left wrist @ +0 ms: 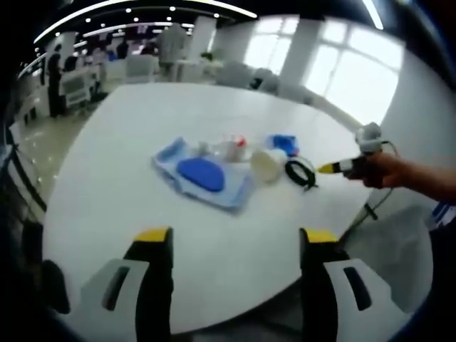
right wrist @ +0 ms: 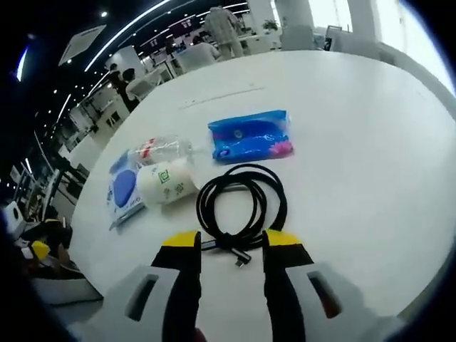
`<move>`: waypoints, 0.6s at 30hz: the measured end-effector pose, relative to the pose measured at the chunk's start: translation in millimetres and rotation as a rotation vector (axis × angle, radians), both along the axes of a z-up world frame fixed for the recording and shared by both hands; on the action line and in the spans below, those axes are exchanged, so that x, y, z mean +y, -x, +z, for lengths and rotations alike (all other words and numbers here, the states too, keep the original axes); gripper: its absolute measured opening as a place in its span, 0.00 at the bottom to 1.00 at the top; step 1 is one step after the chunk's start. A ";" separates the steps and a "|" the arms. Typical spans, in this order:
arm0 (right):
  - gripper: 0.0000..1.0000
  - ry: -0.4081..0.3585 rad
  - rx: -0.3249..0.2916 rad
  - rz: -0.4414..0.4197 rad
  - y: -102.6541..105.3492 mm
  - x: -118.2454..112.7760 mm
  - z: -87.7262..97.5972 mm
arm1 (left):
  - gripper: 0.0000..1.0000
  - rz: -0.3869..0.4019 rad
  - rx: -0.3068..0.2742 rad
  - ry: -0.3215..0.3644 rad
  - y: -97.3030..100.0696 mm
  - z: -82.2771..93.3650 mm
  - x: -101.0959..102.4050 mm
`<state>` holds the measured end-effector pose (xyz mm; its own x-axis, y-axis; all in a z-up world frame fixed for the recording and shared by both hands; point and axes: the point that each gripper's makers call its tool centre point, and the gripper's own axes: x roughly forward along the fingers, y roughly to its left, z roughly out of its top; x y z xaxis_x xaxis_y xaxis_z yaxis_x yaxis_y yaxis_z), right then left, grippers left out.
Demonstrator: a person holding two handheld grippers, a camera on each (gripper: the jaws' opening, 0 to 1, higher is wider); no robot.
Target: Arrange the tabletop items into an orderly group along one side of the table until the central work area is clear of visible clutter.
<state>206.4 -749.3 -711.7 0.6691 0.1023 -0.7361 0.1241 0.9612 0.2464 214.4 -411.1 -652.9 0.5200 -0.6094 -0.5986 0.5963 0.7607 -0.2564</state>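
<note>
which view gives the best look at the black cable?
Right gripper view: the black cable lies coiled just ahead of the open right hand-held gripper, loop and plug end clear. The left gripper view shows it as a small dark coil beside the white cup.
</note>
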 end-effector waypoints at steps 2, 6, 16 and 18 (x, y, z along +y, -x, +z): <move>0.36 -0.004 -0.003 0.002 1.7 -0.6 -2.0 | 0.69 -0.002 -0.003 -0.002 0.1 0.0 -0.2; 0.38 -0.028 -0.010 -0.006 10.8 2.2 -1.4 | 0.69 -0.007 -0.007 0.002 1.7 1.1 -1.2; 0.49 -0.037 -0.046 0.000 28.0 13.9 4.9 | 0.68 0.007 0.024 0.026 1.5 -1.5 -0.7; 0.51 -0.032 -0.048 0.006 32.4 15.6 4.6 | 0.68 0.002 0.027 0.022 2.5 -2.1 -1.8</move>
<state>174.0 -733.7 -707.1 0.7031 0.1299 -0.6991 0.1053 0.9533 0.2830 212.0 -412.9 -655.0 0.5052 -0.6213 -0.5990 0.5875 0.7560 -0.2887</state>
